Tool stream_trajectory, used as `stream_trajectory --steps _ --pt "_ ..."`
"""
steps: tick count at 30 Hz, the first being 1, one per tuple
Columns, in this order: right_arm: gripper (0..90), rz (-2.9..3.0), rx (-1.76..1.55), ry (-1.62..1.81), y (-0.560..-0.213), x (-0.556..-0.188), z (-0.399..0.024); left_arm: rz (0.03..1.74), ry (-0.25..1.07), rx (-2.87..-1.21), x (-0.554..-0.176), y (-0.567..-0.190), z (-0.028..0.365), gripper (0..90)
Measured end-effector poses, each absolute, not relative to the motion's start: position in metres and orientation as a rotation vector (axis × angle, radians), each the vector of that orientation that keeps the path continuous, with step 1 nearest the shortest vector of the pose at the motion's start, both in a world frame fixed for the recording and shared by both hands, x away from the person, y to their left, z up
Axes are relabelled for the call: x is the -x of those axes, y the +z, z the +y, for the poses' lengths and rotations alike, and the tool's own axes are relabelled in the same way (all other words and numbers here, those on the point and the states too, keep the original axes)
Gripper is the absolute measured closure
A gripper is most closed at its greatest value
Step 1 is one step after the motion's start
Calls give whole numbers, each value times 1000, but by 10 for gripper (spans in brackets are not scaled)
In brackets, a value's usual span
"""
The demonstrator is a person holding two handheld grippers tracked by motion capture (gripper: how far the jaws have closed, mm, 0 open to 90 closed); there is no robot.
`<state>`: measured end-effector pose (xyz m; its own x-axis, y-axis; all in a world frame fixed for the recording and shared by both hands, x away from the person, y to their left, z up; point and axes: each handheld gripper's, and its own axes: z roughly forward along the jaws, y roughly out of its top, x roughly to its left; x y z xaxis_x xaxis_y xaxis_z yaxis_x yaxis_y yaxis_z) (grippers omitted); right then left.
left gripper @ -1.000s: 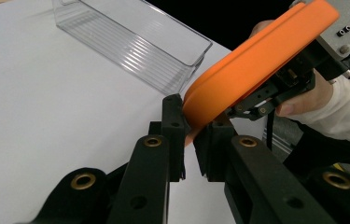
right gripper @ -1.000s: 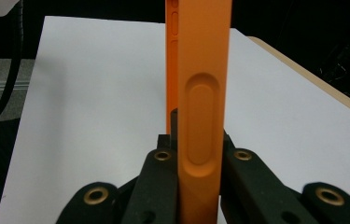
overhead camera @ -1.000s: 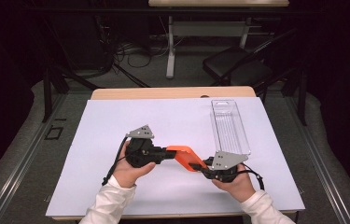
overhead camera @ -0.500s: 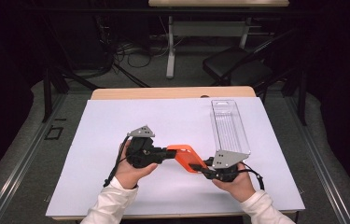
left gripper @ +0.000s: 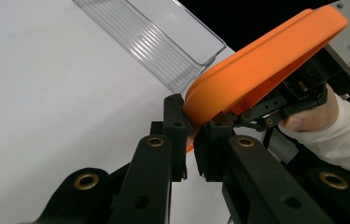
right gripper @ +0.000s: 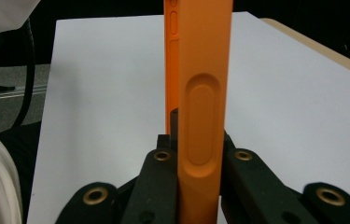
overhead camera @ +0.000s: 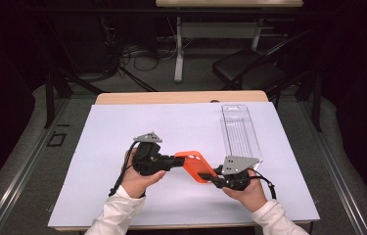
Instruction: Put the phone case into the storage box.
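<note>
You held the orange phone case [overhead camera: 196, 165] off the white sheet [overhead camera: 103, 137] that covered the table, near the front edge and about midway across, stretched between your two grippers. Your left gripper [overhead camera: 175, 162] pointed toward the right of the high view, and its jaws were clamped on the near corner of the case; in the left gripper view that gripper [left gripper: 187, 140] had its two black jaws brought close together, with the rounded orange edge of the case [left gripper: 261, 60] pinched between the tips. Your right gripper [overhead camera: 209, 177] came in from the other side and pointed left, and its jaws were likewise closed on the case's lower end. In the right gripper view that gripper [right gripper: 199, 140] pressed both jaws against the case [right gripper: 200, 84], which stood edge-on and upright between them, with a long oval recess in its side facing the camera. The case lay tilted between the two grips, its left end higher in the high view than its right. The clear plastic tray [overhead camera: 240, 131] lay flat on the sheet just beyond your right hand [overhead camera: 249, 192], apart from the case, running away toward the far edge of the table. Your left hand [overhead camera: 139, 177] was wrapped around the body of its gripper.
</note>
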<state>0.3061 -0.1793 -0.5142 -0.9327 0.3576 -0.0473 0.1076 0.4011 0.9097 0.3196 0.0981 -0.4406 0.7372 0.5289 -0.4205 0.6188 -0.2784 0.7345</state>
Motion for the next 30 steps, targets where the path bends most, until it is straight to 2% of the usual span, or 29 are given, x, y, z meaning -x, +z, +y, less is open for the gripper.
stream_trajectory --steps 12,19,26,30 --pt "840 2453 -480 1544 -515 -306 -178 968 -199 -1912 -326 -447 100 844" --pt "765 2443 -508 1535 -515 -306 -176 1015 -228 -1901 -330 -450 102 845" --pt "637 2412 -493 1534 -516 -307 -175 1067 -248 -1902 -336 -454 104 846" --pt "606 2403 -463 1491 -517 -308 -175 1101 -259 -1913 -340 -455 103 845"
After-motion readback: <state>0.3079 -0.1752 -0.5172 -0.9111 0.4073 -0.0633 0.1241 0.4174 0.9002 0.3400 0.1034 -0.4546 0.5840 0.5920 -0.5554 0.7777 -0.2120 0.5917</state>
